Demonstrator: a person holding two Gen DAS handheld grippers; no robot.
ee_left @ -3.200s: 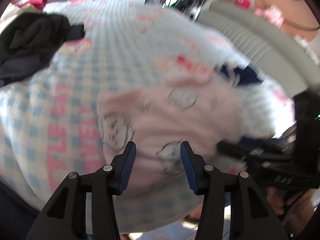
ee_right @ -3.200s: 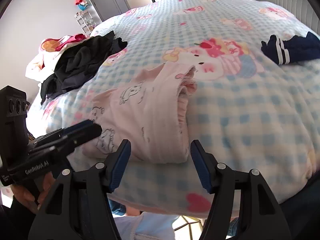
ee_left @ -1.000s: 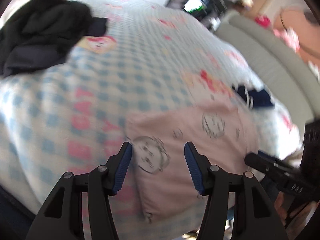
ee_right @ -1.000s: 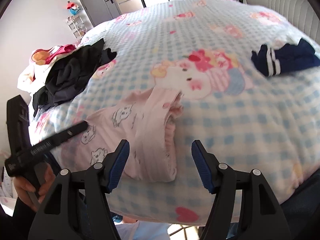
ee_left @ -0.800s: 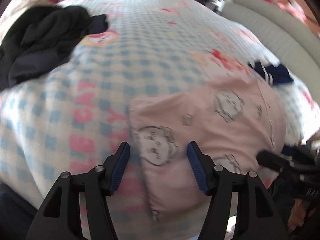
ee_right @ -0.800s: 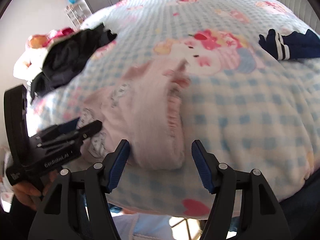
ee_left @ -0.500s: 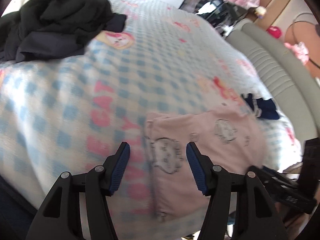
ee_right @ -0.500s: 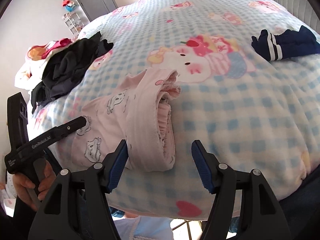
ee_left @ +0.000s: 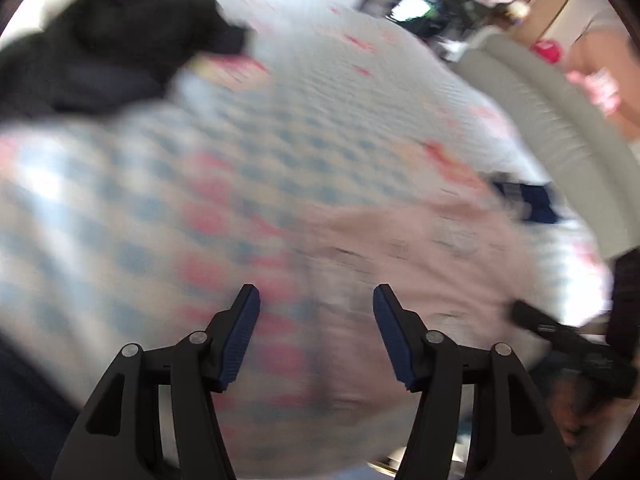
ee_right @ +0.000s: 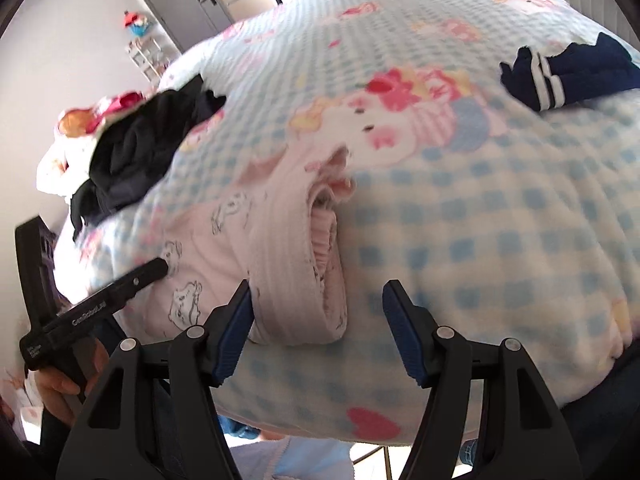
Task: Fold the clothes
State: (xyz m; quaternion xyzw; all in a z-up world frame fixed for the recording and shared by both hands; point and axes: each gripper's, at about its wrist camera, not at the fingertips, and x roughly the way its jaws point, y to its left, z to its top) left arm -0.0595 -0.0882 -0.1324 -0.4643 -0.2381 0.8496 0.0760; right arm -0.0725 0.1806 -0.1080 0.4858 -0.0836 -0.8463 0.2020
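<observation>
A folded pink garment with cartoon prints (ee_right: 280, 248) lies near the front edge of the blue checked blanket (ee_right: 500, 220); its ribbed waistband end faces my right gripper. It also shows, blurred, in the left wrist view (ee_left: 420, 256). My right gripper (ee_right: 318, 300) is open and empty, its jaws straddling the garment's near right end. My left gripper (ee_left: 316, 304) is open and empty over the garment's left edge. The left gripper also shows in the right wrist view (ee_right: 152, 270), low by the garment's left side.
A black clothes pile (ee_right: 140, 152) lies at the bed's far left, with pink and white clothes (ee_right: 80, 124) behind it. A navy striped garment (ee_right: 568, 72) lies far right. A grey padded headboard (ee_left: 560, 120) borders the bed. The bed's front edge drops off close below me.
The left view has swung left and blurred; the left gripper now sits over the garment's left edge. The right gripper has moved closer to the waistband end. Both stayed open.
</observation>
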